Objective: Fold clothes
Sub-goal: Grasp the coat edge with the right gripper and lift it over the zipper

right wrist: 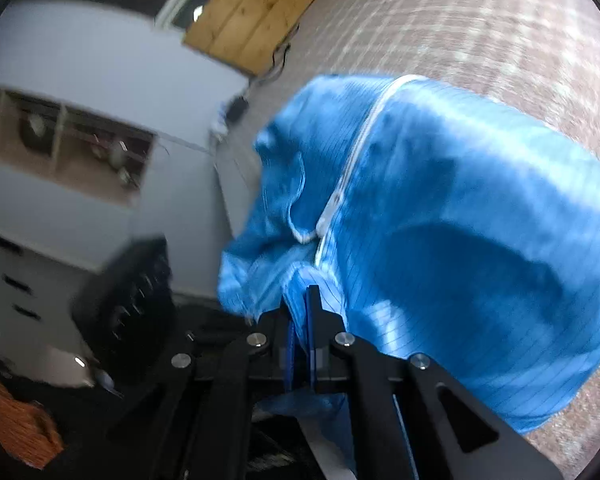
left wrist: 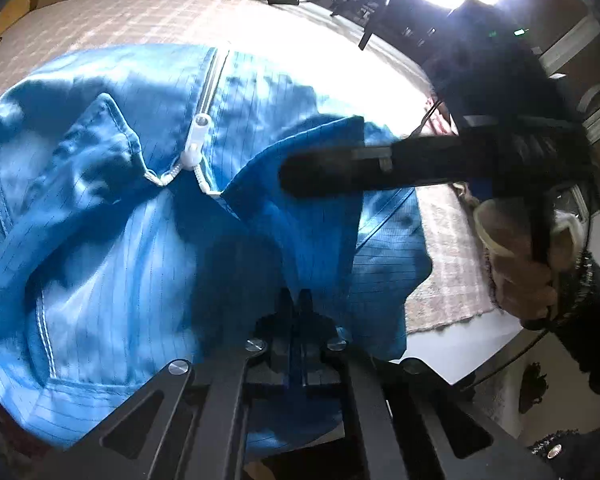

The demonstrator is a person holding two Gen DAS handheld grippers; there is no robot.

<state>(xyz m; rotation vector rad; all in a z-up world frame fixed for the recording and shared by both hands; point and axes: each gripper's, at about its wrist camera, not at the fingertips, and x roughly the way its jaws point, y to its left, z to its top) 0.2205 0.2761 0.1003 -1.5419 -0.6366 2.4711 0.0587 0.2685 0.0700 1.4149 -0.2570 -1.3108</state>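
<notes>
Blue zip-up jacket (left wrist: 148, 220) spread over a checkered pinkish cloth (left wrist: 100, 16) covering the table, filling most of the left wrist view from 9 o'clock through the centre. White zipper (left wrist: 216, 76) running up toward 12 o'clock, with the white zipper pull (left wrist: 196, 136) just above centre and the collar flaps splayed open below it toward 6 o'clock. Thin pinstripe grid visible all over the fabric, plus white stitching along a seam at about 8 o'clock.

Left gripper (left wrist: 296, 304) down at 6 o'clock, both fingers pressed together and clamped on a fold of the jacket, blue fabric pinched between them.

Right gripper (left wrist: 320, 172) coming in from 3 o'clock in that same view, dark and blurry, lying across the jacket's right collar area. Bare hand (left wrist: 516, 264) wrapped around its handle at about 4 o'clock.

From the right wrist camera: right gripper (right wrist: 306, 300) at 6 o'clock, fingers closed tight on a bunched edge of the jacket (right wrist: 460, 240), which balloons out toward 3 o'clock over the checkered cloth (right wrist: 480, 20). Zipper (right wrist: 364, 140) curving from 12 o'clock down to centre. Pretty blurry frame. White cabinet (right wrist: 80, 120) with open shelves at 9 o'clock, wooden panel (right wrist: 248, 12) at 11 o'clock, something orange (right wrist: 16, 420) at 8 o'clock.
</notes>
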